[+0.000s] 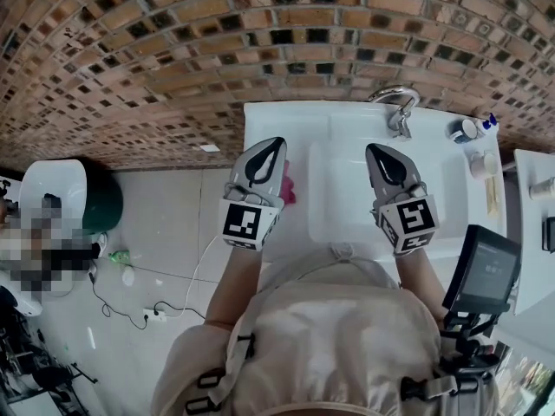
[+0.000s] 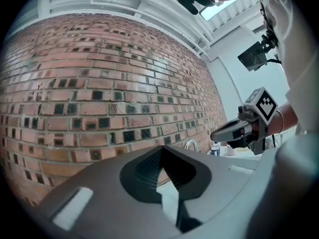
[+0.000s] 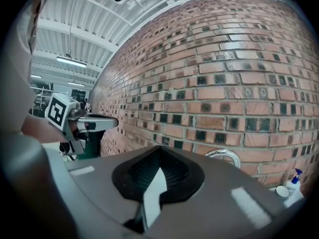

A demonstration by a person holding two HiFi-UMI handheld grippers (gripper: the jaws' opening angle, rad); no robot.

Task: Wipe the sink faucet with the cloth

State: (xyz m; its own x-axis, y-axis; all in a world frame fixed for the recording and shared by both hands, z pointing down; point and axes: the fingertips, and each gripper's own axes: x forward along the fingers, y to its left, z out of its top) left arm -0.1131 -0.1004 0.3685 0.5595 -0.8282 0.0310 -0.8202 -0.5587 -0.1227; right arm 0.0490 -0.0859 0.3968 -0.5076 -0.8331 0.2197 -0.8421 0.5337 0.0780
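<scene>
Two-handed start, jaws of left gripper (image 1: 276, 143) and right gripper (image 1: 374, 150) closed on nothing. Open left over cloth (image 1: 287, 186) on sink (image 1: 270, 120) ledge beside it, pinch a fold, then rub faucet (image 1: 397, 104).

Left tool (image 1: 277, 140) and right tool (image 1: 372, 149) hover above sink (image 1: 347, 193).

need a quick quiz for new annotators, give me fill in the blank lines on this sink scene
1. The wall behind the faucet is built of ____.
2. The cloth lying on the ledge of the sink is ____ in colour.
3. The left hand-held gripper has its jaws ____, with nothing between them.
4. The cloth lies to the ____ of the sink's basin in the head view.

Missing words: brick; pink; shut; left
</scene>
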